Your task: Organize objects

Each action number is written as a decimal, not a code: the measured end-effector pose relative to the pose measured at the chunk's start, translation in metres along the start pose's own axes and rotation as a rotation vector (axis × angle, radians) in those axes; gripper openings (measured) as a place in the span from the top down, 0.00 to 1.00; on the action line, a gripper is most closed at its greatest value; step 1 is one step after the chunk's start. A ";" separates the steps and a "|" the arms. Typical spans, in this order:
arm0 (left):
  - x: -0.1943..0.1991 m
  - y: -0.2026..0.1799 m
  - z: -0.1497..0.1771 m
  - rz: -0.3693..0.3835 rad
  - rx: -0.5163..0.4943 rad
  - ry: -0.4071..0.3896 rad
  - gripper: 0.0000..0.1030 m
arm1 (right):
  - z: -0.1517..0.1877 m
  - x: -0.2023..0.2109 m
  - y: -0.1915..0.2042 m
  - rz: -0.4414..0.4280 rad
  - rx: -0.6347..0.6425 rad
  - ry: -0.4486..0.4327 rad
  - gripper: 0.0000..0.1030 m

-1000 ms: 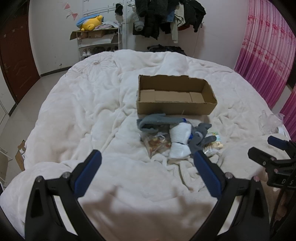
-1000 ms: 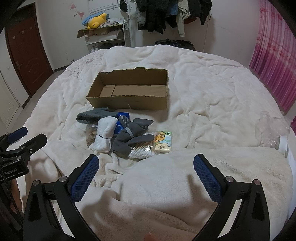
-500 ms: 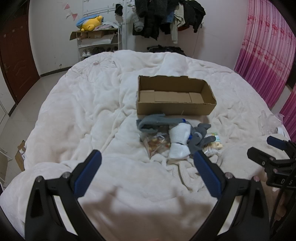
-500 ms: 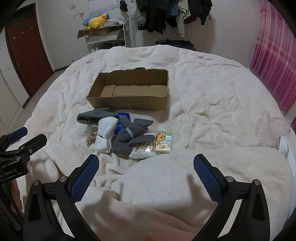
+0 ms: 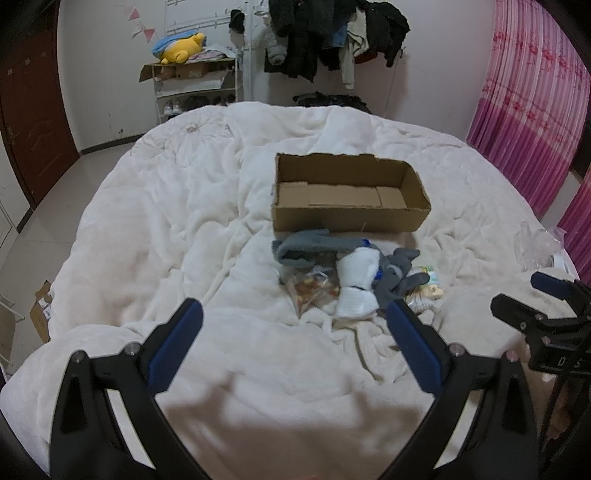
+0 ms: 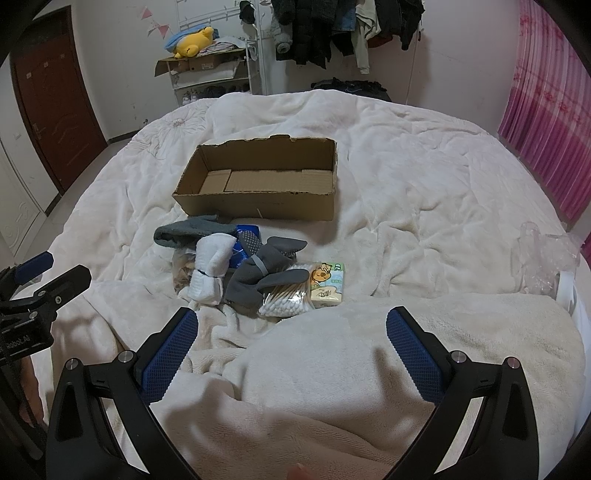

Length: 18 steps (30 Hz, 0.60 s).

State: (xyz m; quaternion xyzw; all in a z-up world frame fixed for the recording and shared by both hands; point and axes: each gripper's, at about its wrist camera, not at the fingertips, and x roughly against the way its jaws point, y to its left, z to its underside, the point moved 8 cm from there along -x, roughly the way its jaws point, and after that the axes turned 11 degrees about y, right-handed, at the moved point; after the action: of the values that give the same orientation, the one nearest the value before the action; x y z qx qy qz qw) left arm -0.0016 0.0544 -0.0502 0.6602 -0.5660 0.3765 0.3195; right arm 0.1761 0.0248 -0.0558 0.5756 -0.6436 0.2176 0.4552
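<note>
Blue-padded and black-framed, the left tool (image 5: 293,325) hangs low over the near part of the bed (image 5: 159,221) with its jaws spread wide and nothing between them. The right tool (image 6: 291,330) sits level beside it, its jaws likewise spread and holding nothing; each tool shows at the edge of the other's view.

A rumpled cream blanket (image 6: 424,192) covers the bed. Behind it stand a white shelf rack (image 5: 199,88) with a yellow plush toy (image 5: 181,50) on top, dark clothes (image 5: 325,33) hanging on the wall, a brown door (image 6: 55,110) at the left and pink curtains (image 5: 532,96) at the right. Crumpled clear plastic (image 6: 543,258) lies near the bed's right edge.

An open cardboard box (image 6: 258,206) rests mid-bed, only its bare floor showing inside. Just in front of it lies a small heap: a grey sock (image 6: 192,230), a rolled white sock (image 6: 210,267), a blue packet (image 6: 245,240) partly covered, a grey cloth piece (image 6: 266,273), a clear bag of snacks (image 5: 312,288), a bag of cotton swabs (image 6: 282,299) and a tissue pack (image 6: 328,284) printed with a cartoon bear, all touching or overlapping.
</note>
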 end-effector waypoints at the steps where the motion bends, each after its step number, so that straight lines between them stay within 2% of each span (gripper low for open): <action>1: 0.000 0.000 0.000 0.001 -0.001 0.000 0.03 | 0.000 0.000 0.000 0.001 -0.001 0.000 0.00; 18: 0.001 -0.001 -0.002 0.020 -0.021 -0.011 0.03 | 0.000 0.000 -0.002 0.011 -0.030 -0.007 0.00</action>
State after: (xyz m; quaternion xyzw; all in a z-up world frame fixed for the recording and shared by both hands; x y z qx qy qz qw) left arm -0.0009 0.0556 -0.0482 0.6533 -0.5782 0.3700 0.3194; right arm 0.1777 0.0244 -0.0559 0.5659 -0.6516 0.2084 0.4603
